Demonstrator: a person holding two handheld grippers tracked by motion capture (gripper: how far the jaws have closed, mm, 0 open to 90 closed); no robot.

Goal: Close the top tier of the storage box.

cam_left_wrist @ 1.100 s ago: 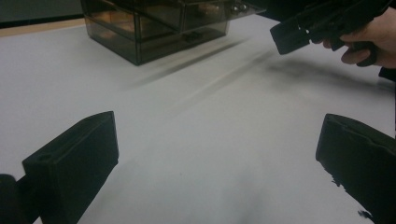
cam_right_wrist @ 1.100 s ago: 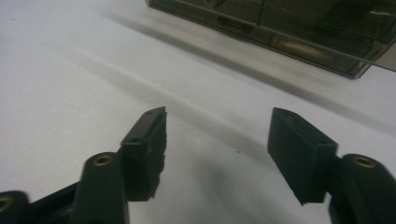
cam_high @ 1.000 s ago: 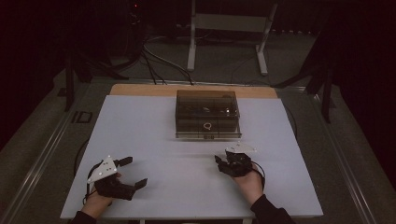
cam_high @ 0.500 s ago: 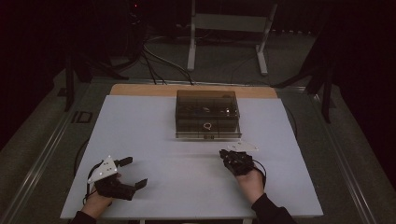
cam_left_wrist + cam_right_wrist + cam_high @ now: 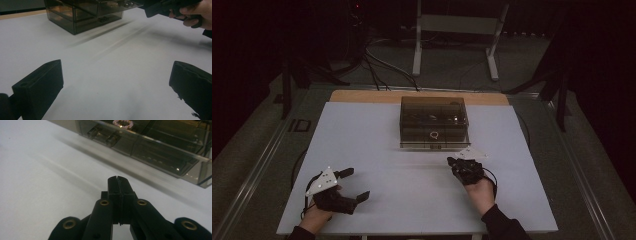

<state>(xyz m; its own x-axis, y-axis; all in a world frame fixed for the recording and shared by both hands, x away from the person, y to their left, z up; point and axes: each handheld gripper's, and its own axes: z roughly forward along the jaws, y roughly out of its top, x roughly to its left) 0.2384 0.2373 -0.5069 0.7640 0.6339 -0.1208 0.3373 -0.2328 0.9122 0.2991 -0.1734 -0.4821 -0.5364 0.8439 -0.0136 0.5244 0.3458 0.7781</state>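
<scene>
On the white bench [image 5: 377,150], mid-way toward its far edge, stands the smoky clear box [image 5: 434,122], just beyond the right claw [image 5: 458,162], whose jaws have just closed on nothing. Near the front-left corner, well apart from the box, the left claw [image 5: 354,184] gapes wide.

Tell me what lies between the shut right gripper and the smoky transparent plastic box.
Nothing: in the right gripper view, bare white tabletop separates the right gripper from the box.

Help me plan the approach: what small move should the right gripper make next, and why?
Probably ease the right gripper forward to the smoked clear box's front latch. Its jaws have just closed empty, pointing at the box front, short of touching it.
</scene>
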